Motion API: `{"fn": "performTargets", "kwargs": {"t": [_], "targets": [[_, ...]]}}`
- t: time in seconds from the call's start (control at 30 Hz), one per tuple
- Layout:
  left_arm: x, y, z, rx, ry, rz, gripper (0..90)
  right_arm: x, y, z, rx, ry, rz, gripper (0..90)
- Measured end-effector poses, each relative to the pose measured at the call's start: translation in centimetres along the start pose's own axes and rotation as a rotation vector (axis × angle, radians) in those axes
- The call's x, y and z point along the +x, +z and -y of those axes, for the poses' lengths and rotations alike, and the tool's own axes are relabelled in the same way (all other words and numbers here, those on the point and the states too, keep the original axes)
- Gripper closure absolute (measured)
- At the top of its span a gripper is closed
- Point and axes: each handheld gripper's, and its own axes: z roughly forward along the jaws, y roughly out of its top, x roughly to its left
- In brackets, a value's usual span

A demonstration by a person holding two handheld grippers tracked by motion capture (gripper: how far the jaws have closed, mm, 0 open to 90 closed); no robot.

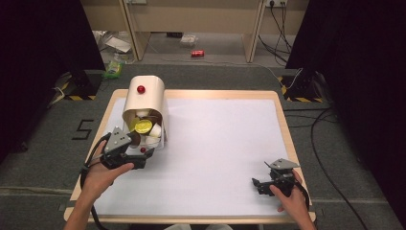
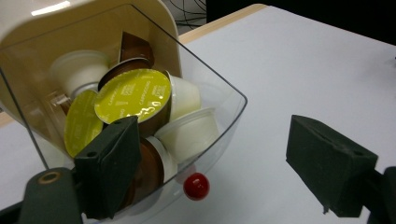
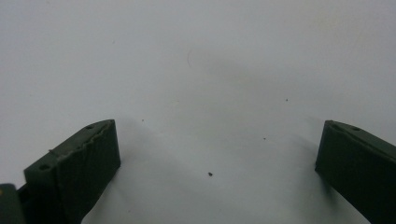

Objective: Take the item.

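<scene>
At the left of the table (image 1: 282, 120), the cream capsule dispenser (image 1: 146, 98) stands near the far-left corner, a red knob (image 1: 140, 89) on its top. Its clear drawer (image 2: 219, 121) is pulled open toward the near side and holds coffee capsules: a yellow-lidded capsule (image 2: 133, 95) sits on top among white and brown ones. The drawer's own small red knob (image 2: 196, 186) faces the left gripper (image 1: 143, 158), which sits just near of the drawer with its jaws spread wide, gripping nothing; one jaw overlaps the drawer front in the left gripper view. Well apart, at the near right, the right gripper (image 1: 256, 184) rests low over the bare white tabletop, jaws wide apart and empty.
</scene>
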Motion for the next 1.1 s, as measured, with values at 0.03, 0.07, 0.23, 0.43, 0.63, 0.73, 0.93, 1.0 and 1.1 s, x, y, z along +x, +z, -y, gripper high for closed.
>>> {"fn": "performTargets", "kwargs": {"t": [0.03, 0.07, 0.23, 0.43, 0.63, 0.73, 0.93, 1.0, 1.1], "targets": [[0.1, 0.0, -0.1, 0.002, -0.001, -0.003, 17.7, 0.0, 0.0, 0.0, -0.001, 0.001, -0.001, 0.2], [0.2, 0.1, -0.2, 0.002, 0.000, -0.005, 17.7, 0.0, 0.0, 0.0, -0.001, 0.001, -0.001, 0.2], [1.0, 0.6, -0.9, -0.007, -0.025, -0.027, 17.7, 0.0, 0.0, 0.0, 0.000, 0.001, -0.001, 0.2], [2.0, 1.2, -1.9, 0.000, -0.037, -0.064, 20.6, 0.0, 0.0, 0.0, 0.000, 0.000, -0.001, 0.2], [3.0, 2.1, -2.2, 0.033, -0.058, -0.085, 25.4, 0.0, 0.0, 0.0, 0.000, 0.000, -0.001, 0.2], [3.2, 2.5, -2.2, 0.043, -0.065, -0.089, 26.9, 0.0, 0.0, 0.0, 0.000, 0.000, -0.001, 0.2], [3.5, 3.2, -2.3, 0.059, -0.074, -0.084, 29.3, 0.0, 0.0, 0.0, 0.000, 0.000, -0.001, 0.2], [3.5, 3.4, -2.3, 0.060, -0.076, -0.083, 29.6, 0.0, 0.0, 0.0, 0.000, 0.001, 0.000, 0.2], [3.8, 3.8, -2.3, 0.067, -0.085, -0.088, 30.7, 0.0, 0.0, 0.0, 0.000, 0.000, 0.000, 0.2]]}}
